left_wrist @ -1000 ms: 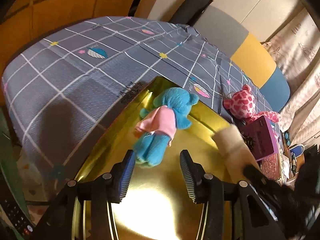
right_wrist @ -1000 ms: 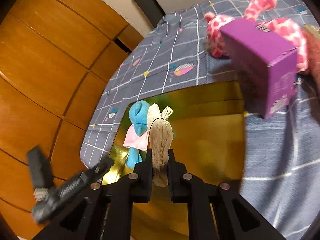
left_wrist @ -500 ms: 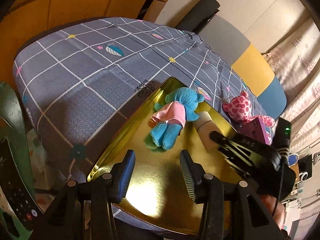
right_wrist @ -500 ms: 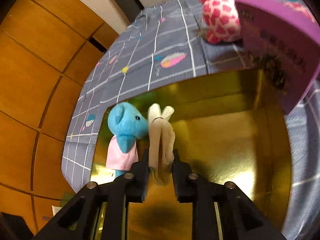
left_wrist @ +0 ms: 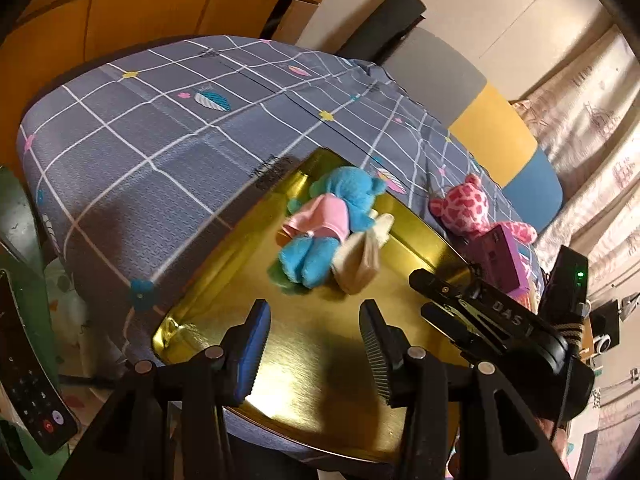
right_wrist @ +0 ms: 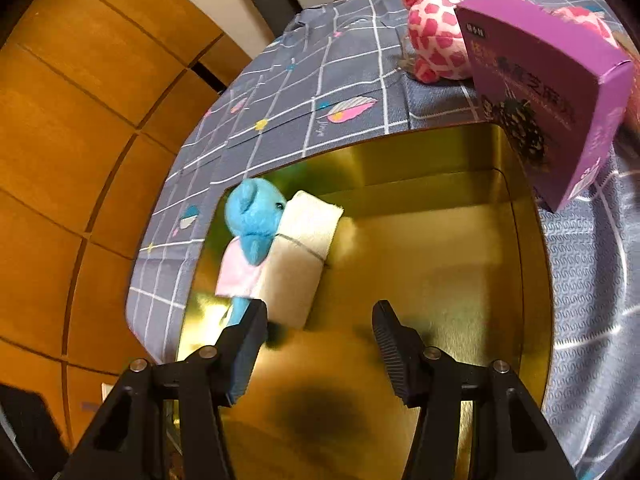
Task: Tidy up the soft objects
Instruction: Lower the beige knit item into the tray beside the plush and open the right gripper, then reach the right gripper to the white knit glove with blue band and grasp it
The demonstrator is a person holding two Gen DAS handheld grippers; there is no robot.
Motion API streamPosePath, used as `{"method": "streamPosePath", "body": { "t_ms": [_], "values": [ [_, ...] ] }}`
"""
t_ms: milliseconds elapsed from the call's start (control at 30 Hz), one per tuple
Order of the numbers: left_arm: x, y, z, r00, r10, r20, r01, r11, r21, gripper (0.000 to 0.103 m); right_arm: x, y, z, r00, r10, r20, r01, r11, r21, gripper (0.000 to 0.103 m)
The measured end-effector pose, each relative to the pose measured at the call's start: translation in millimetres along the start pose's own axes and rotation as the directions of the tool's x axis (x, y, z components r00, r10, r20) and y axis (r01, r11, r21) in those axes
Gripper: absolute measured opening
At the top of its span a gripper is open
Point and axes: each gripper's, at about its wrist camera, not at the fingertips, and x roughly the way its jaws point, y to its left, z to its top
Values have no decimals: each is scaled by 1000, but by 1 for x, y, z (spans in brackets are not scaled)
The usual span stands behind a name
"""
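A gold tray (left_wrist: 320, 344) (right_wrist: 440, 248) lies on the grey checked bedspread. In it a blue plush bear in a pink shirt (left_wrist: 328, 220) (right_wrist: 252, 228) lies beside a folded beige cloth (left_wrist: 360, 256) (right_wrist: 298, 256), touching it. A pink spotted plush (left_wrist: 468, 208) (right_wrist: 436, 48) lies on the bedspread beyond the tray. My left gripper (left_wrist: 316, 344) is open and empty over the tray's near part. My right gripper (right_wrist: 320, 344) is open and empty just behind the cloth; it also shows in the left wrist view (left_wrist: 448, 300).
A purple box (right_wrist: 552, 92) (left_wrist: 504, 256) stands at the tray's far right corner, against the pink plush. A remote control (left_wrist: 32, 392) lies low at the left. Wooden wall panels (right_wrist: 80, 120) and a padded headboard (left_wrist: 492, 128) border the bed.
My right gripper has opened and let go of the beige cloth, which now lies flat beside the blue bear. My left gripper has drawn back from the tray.
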Motion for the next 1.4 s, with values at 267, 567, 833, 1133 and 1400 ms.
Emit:
{"method": "streamPosePath", "body": {
  "t_ms": [267, 567, 833, 1133, 1400],
  "values": [
    [3, -21, -9, 999, -35, -20, 36, 998, 54, 46, -78, 5, -9, 985, -5, 172, 37, 982, -187, 57],
    [11, -76, -30, 990, -127, -57, 136, 972, 192, 47, -161, -59, -17, 940, -118, 320, 174, 972, -155, 57],
    [17, -144, -57, 973, -194, -127, 226, 915, 334, 47, -213, -158, -29, 899, -265, 349, 282, 959, 3, 57],
    [24, -210, -96, 936, -261, -234, 342, 827, 446, 47, -262, -269, -32, 826, -446, 343, 406, 895, 185, 60],
    [33, -252, -128, 914, -249, -321, 388, 769, 508, 47, -290, -372, -4, 737, -620, 269, 555, 783, 281, 68]
  ]
}}
